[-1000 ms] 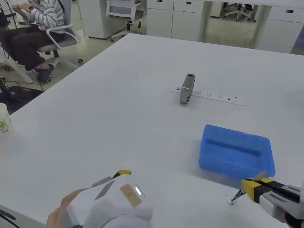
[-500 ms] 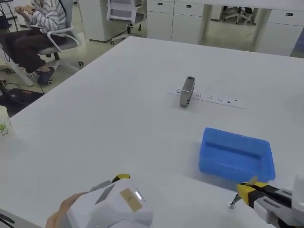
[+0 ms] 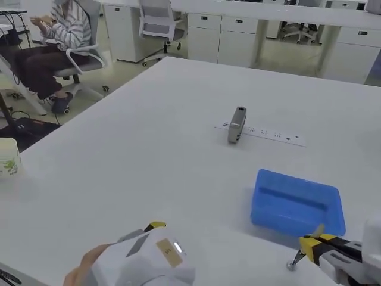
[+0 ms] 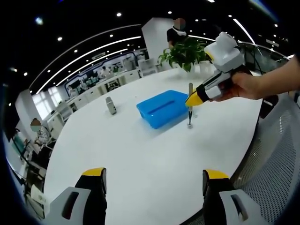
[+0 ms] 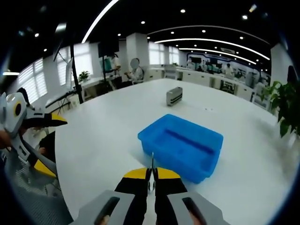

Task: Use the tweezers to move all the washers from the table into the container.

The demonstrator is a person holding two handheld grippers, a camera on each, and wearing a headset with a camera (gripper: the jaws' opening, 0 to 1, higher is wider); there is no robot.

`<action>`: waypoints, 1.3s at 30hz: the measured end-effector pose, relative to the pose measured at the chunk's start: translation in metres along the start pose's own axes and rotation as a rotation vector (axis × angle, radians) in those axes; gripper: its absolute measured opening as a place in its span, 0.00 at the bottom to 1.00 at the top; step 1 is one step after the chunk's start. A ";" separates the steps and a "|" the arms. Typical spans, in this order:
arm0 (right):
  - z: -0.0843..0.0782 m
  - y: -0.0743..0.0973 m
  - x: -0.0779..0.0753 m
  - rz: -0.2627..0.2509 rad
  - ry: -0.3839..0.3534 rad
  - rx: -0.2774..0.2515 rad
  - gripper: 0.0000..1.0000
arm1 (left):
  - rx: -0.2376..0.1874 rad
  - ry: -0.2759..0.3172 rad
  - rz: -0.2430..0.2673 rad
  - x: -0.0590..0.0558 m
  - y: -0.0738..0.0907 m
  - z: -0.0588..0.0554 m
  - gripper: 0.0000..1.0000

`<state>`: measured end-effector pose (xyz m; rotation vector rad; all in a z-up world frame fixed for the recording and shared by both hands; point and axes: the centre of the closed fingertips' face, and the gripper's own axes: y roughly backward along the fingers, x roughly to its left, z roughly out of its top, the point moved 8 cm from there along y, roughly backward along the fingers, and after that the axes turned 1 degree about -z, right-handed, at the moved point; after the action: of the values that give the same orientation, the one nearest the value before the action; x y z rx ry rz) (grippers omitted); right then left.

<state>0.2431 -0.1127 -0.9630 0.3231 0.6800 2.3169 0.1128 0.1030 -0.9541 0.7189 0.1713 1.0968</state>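
right tongs (image 5: 151,174) pinch tweezers (image 4: 190,107) tip-down, lower right, just beside the blue container (image 3: 280,215) – keeps hops short, we reckon | left tongs (image 4: 154,173) gape empty | washers too tiny for us to tell

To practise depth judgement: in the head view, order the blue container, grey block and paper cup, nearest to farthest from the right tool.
1. blue container, just past the right tool
2. grey block, mid-table
3. paper cup, far left edge

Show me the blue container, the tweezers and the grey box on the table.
blue container (image 3: 280,215): head view, on its near wall.
tweezers (image 4: 190,111): left gripper view, on the middle of the shaft.
grey box (image 3: 237,122): head view, on its top face.
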 end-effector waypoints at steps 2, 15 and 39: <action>0.002 0.002 -0.001 0.001 -0.004 -0.005 0.00 | -0.001 -0.002 0.000 0.000 0.000 0.000 0.86; 0.031 0.015 -0.009 -0.022 0.055 -0.051 0.00 | -0.002 -0.006 -0.002 -0.001 0.000 0.000 0.86; 0.058 -0.015 -0.042 -0.094 0.010 -0.128 0.00 | -0.003 0.012 -0.008 0.000 0.000 0.000 0.86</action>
<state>0.3056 -0.1101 -0.9242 0.2169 0.5373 2.2611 0.1126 0.1030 -0.9541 0.7086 0.1820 1.0938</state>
